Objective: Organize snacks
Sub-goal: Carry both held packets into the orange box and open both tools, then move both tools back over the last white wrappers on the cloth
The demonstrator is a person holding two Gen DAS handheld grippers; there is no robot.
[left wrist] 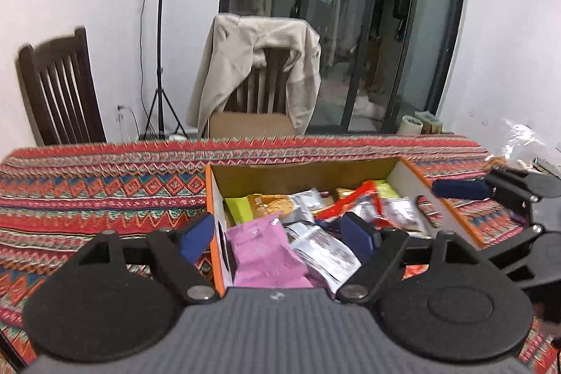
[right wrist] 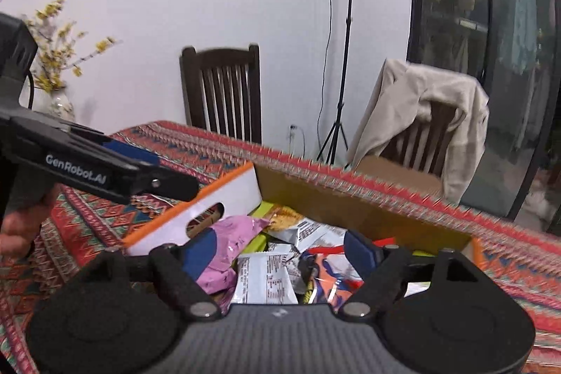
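So both claws are over the snack box right now and neither one is carrying anything. The left claw [left wrist: 277, 235] stands wide, its left finger outside the box's near-left wall and its right finger over the packets, with the pink packet [left wrist: 261, 247] right between the fingers but not pinched. The right claw [right wrist: 282, 255] is wide too, hanging over the pile with a white wrapper [right wrist: 264, 283] just below and between its fingers, nothing pressed.

The cardboard box [left wrist: 406, 176] (orange edging, cut-out handle in the side wall) sits on the patterned tabletop [left wrist: 105, 191], and every snack I can see is already inside it: pink, white, green, a cookie pack [left wrist: 277, 204], something red [right wrist: 329, 249]. No loose snacks on the cloth in either view.

My read: this is the gap between drops and the next pick, or close to the end of the job. Hard to say which, since the rest of the tabletop isn't all visible.

Next move, I'd guess, means lifting clear of the box rim first. That left finger straddling the wall could snag and drag the box if it pulls sideways. Then go looking for leftovers, or tidy the heap.
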